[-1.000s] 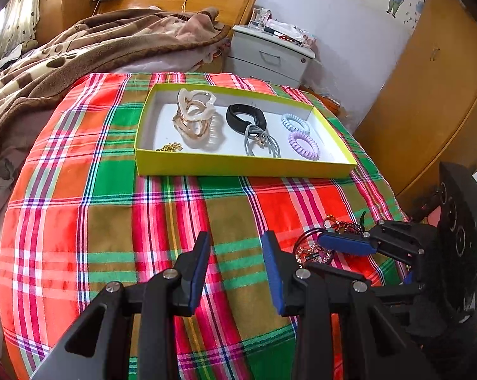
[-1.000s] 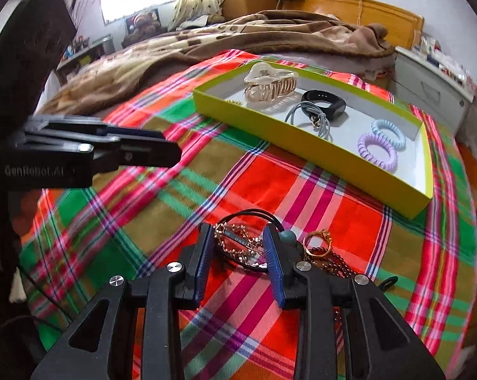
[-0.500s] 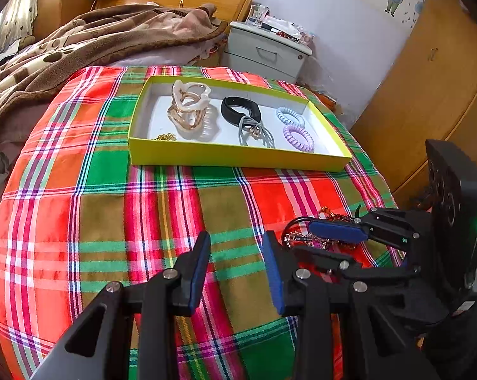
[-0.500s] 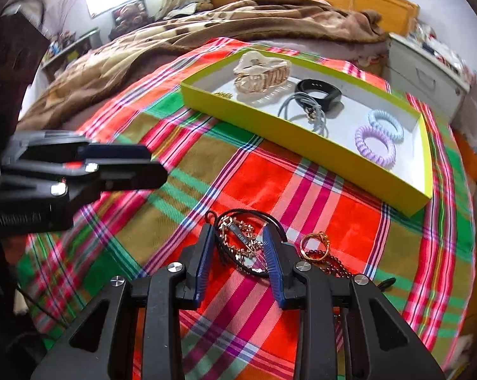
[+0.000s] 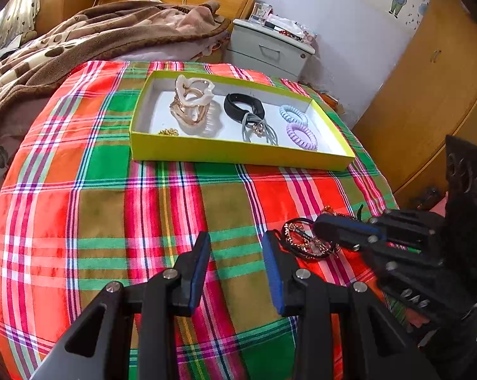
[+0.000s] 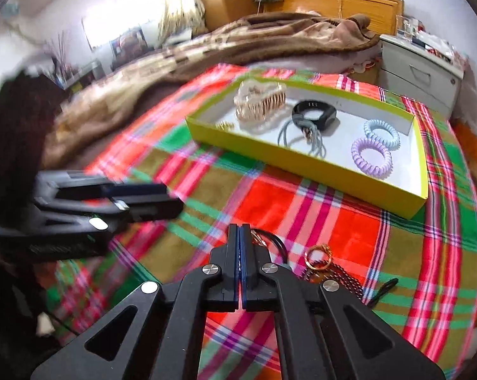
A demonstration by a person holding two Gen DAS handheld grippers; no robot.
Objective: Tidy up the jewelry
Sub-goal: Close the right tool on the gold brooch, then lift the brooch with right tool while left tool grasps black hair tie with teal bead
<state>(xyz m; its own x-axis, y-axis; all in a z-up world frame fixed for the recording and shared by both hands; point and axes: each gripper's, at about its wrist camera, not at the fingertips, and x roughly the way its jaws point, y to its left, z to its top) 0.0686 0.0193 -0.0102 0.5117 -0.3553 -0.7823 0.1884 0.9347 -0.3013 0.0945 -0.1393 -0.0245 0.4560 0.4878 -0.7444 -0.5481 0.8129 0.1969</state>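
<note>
A yellow tray [image 5: 238, 155] [image 6: 304, 167] on the plaid cloth holds a cream claw clip [image 5: 191, 104], a black band [image 5: 243, 106], grey hair ties [image 5: 259, 129], a blue coil tie [image 5: 293, 114], a purple coil tie [image 5: 301, 135] and a small gold piece [image 5: 168, 132]. A black-corded gold bracelet [image 5: 304, 242] lies on the cloth. My right gripper [image 6: 240, 231] [image 5: 317, 226] is shut on this bracelet [image 6: 271, 240]. A gold ring with dark chain [image 6: 320, 258] lies beside it. My left gripper [image 5: 236, 259] [image 6: 172, 198] is open and empty above the cloth.
The plaid cloth [image 5: 96, 205] covers a rounded surface that drops off at its edges. A brown blanket [image 5: 80, 41] lies behind on the bed. A white nightstand [image 5: 270, 50] and wooden wardrobe [image 5: 428, 79] stand at the back right.
My right gripper has closed from open onto the black-corded bracelet. The left gripper has stayed open, drifting slightly; both views shifted a little.
</note>
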